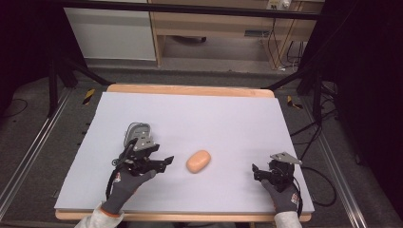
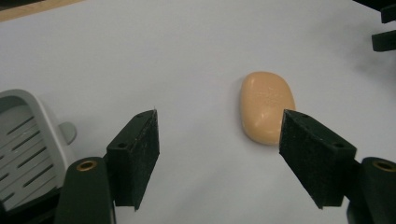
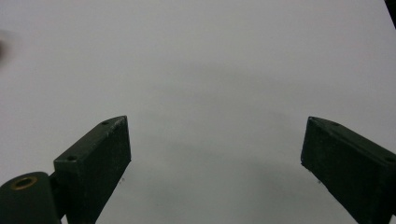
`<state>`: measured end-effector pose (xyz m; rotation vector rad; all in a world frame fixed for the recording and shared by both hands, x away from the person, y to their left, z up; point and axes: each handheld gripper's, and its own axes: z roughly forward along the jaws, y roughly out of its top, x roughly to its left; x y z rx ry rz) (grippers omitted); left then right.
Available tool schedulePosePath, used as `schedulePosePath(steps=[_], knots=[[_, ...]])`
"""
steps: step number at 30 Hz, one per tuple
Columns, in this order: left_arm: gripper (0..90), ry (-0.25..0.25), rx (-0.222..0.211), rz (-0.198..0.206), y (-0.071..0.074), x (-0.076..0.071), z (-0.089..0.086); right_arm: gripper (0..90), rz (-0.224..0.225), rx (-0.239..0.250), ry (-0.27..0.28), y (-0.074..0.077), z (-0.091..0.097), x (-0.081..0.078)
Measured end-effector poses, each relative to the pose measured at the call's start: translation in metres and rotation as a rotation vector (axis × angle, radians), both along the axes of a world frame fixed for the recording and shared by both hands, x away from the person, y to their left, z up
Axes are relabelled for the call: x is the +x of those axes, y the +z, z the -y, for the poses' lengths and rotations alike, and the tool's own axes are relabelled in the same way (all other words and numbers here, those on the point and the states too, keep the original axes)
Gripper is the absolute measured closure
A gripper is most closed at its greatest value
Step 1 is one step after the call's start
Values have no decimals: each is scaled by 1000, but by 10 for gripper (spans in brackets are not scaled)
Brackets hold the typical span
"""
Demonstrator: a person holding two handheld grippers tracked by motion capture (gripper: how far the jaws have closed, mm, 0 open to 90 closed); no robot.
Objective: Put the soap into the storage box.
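- We record one bar of soap (image 1: 198,161), peach-orange, an oblong with rounded corners and a smooth matte face; faint embossed lettering shows in the left gripper view (image 2: 267,106) but is too soft for us to read.
- The soap lies flat on the pale lilac worktop (image 1: 228,118), near the middle of its width and closer to the near edge than to the far one, with nothing touching it.
- The left gripper (image 1: 164,164) sits just left of the soap, its jaws spread wide and holding nothing; in its own view (image 2: 217,156) the right-hand jaw overlaps and hides the soap's lower right corner.
- A grey slotted soap dish (image 1: 138,133) stands on the worktop just beyond the left gripper; the gripper body covers its near part, and the left gripper view (image 2: 25,144) cuts it off at the frame edge.
- The right gripper (image 1: 256,172) rests toward the near right corner, well apart from the soap, jaws wide apart and empty (image 3: 215,168).
- A blurred smudge at the left margin of the right gripper view cannot be identified.
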<state>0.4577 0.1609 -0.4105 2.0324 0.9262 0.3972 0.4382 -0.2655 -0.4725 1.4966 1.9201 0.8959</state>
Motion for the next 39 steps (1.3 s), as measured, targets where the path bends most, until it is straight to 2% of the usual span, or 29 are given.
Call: schedulePosePath(steps=[10,16,20,39], knots=[[283,-34,35,-17,-1,9,31,84,-4,6,0,0,0,1],[288,-53,63,-22,-2,14,45,83,-6,-1,5,0,-1,1],[289,-61,68,-33,-3,17,52,81,-7,1,6,0,-1,1],[283,-96,125,-68,-22,28,88,80,-12,7,9,0,-2,2]])
